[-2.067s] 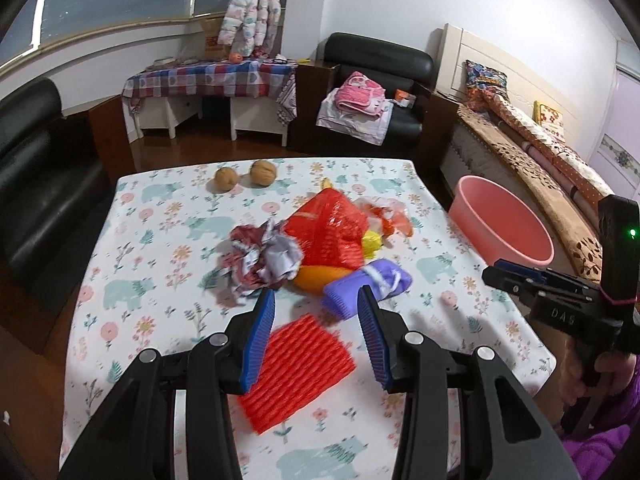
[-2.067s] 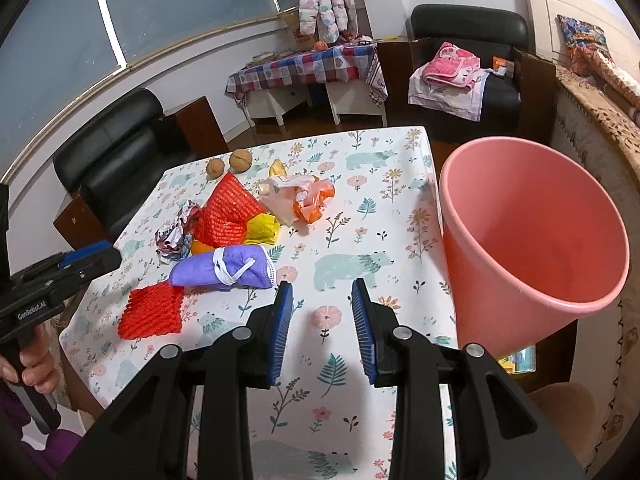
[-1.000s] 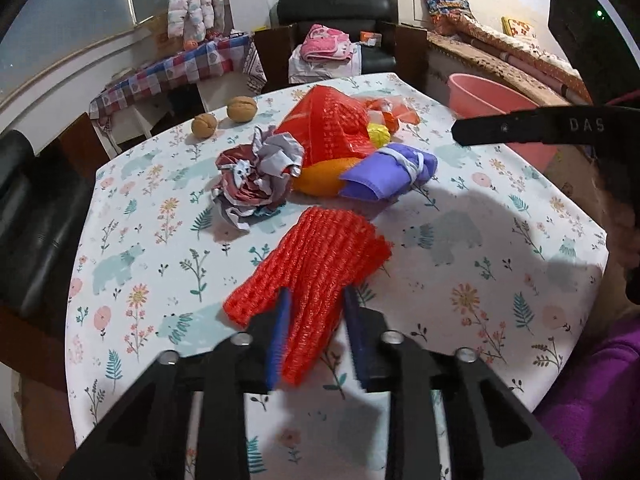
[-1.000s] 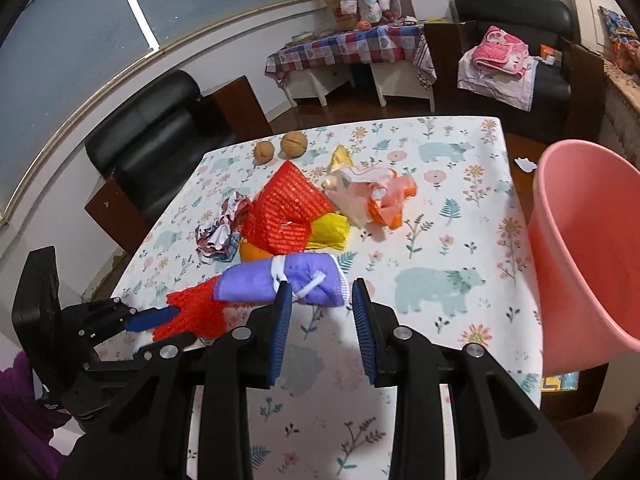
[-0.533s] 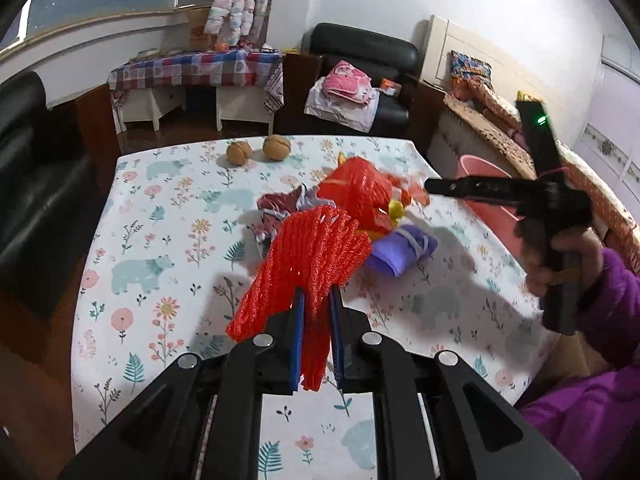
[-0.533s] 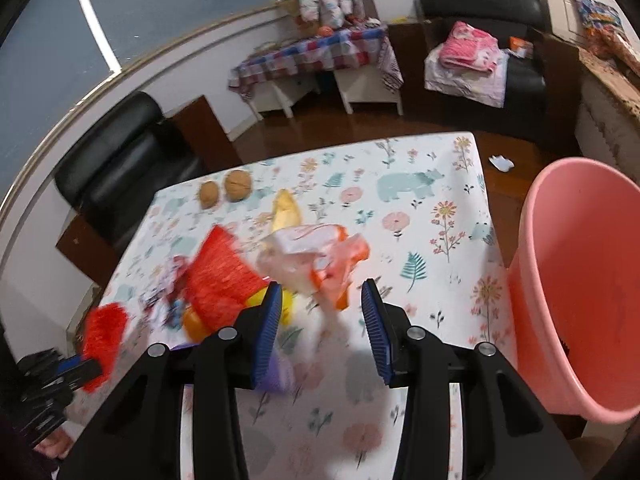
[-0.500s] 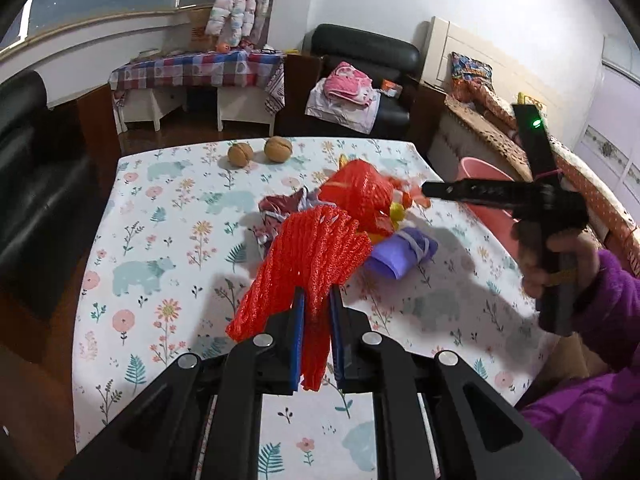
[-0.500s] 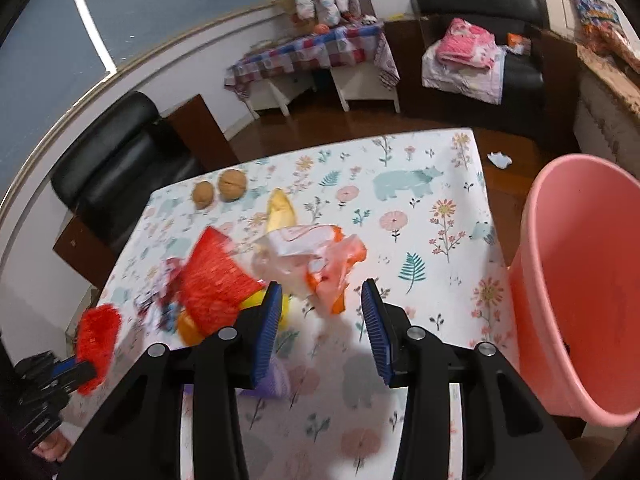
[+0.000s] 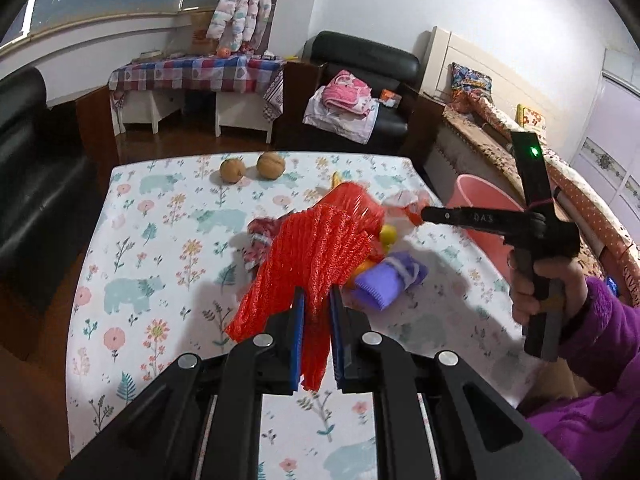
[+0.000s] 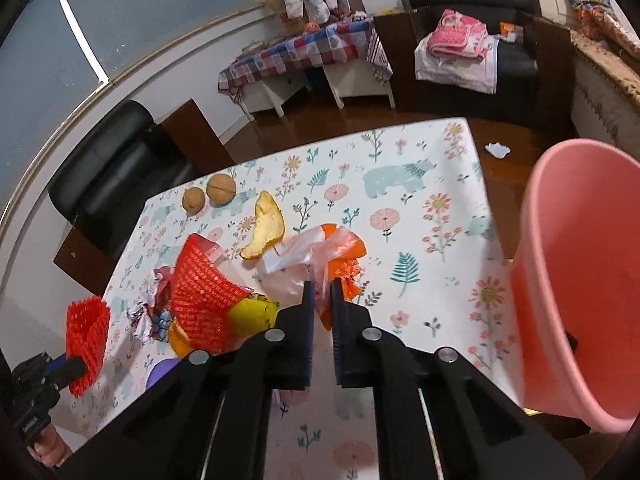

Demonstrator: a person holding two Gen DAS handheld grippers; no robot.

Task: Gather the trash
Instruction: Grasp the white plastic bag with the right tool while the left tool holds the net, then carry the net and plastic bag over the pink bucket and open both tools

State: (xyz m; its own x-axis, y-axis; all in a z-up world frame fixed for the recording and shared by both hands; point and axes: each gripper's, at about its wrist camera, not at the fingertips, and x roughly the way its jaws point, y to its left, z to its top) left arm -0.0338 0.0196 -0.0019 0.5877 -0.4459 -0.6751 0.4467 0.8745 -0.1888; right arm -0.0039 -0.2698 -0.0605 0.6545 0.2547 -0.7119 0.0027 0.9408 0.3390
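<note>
My left gripper [image 9: 317, 292] is shut on a red foam fruit net [image 9: 316, 248], which hangs lifted above the floral table [image 9: 160, 220]. In the right wrist view the same net [image 10: 88, 336] shows at the lower left. My right gripper [image 10: 321, 284] has its jaws closing, with the pads pinching a crumpled orange and pink plastic bag [image 10: 332, 252] that still lies on the table. A red mesh bag [image 10: 200, 280], a yellow piece [image 10: 252, 316], an orange peel [image 10: 266, 228], a crumpled wrapper [image 9: 260, 236] and a purple bundle [image 9: 390, 280] lie in a heap.
A pink bucket [image 10: 580, 280] stands off the table's right edge, close to my right gripper. Two walnuts [image 10: 220, 189] sit near the far edge. A person's hand in a purple sleeve [image 9: 592, 320] holds the right gripper. Black sofas and a checked side table lie beyond.
The left gripper closed on the red foam net and lifted it off the table. The right gripper moved from the purple bundle to the orange and pink bag and closed on it.
</note>
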